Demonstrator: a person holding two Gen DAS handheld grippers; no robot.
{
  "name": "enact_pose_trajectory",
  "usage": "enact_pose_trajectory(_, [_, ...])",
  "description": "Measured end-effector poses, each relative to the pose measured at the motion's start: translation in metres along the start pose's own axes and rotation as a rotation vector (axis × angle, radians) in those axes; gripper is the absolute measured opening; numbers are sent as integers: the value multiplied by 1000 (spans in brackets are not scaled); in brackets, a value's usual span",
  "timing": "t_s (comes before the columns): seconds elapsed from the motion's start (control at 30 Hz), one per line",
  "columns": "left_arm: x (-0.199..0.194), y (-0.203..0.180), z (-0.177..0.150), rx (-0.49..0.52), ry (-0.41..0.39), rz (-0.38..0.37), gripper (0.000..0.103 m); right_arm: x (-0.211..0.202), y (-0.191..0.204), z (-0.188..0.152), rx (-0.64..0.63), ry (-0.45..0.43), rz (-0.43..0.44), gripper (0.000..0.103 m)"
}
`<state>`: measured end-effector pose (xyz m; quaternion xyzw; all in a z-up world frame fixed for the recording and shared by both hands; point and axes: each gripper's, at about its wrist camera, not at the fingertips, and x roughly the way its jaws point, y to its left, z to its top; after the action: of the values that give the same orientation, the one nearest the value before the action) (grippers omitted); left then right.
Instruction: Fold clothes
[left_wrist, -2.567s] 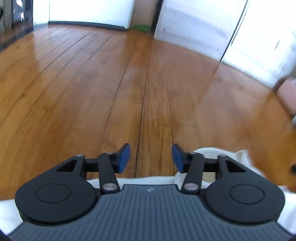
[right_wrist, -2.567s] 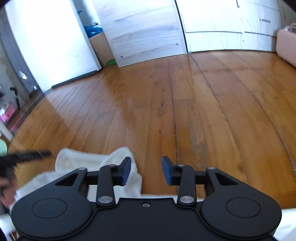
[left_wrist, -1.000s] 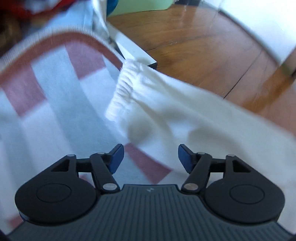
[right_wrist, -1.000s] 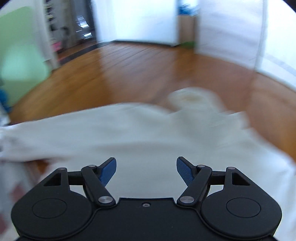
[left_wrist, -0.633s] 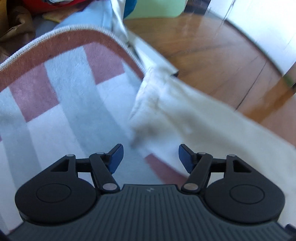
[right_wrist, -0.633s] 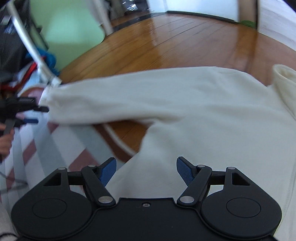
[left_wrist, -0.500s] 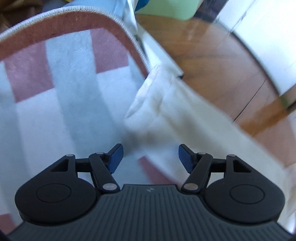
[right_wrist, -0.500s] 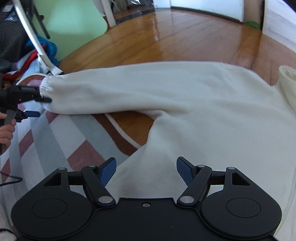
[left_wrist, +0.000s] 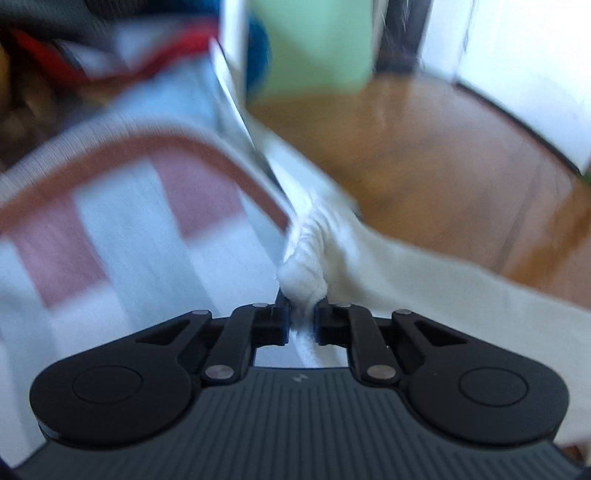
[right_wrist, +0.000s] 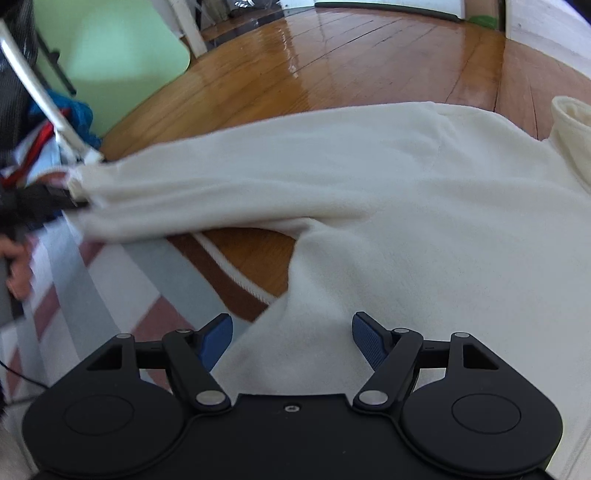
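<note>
Pinching ribbed cuff of cream fleece sweater, left gripper had just closed; sweater lay partly on striped rug. Right gripper hovered spread above sweater body. Best carry sleeve across chest, keeping cuff taut.

No legible text, labels, nos. or signs in either view.

Each gripper, the left gripper and the right gripper, has a black body, two round discs, silver pivot screws, linkage arms; blue pads line the right's jaws.
</note>
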<state>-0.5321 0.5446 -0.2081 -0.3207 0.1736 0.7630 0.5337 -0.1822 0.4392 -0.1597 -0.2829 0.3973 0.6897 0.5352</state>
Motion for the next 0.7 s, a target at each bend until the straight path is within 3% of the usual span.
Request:
enact_pose_trajectory(0.1, [-5,-2,5,47,-27,37,11,0,7,-7,-56,1,-6,76])
enact_pose_trajectory(0.27, [15,0,-3,12,46,32,11,4,21,-11,-152,-5,-58,77])
enact_pose_trajectory(0.43, [-1,-1,1,0,-7,-24,11,-15,11,-11,-83,-47,-20,77])
enact_pose_trajectory(0.53, [-22,-11,5,33,-78,-74,11,-31,-8,-16,-26,-82,-27,77])
enact_pose_trajectory(0.6, [-50,-31,8,140,-172,-96,11,-41,-25,-18,12,-94,-61,77])
enact_pose_trajectory(0.7, [-110,-72,6,293,-312,-234,11,-59,-56,-21,116,-115,-109,77])
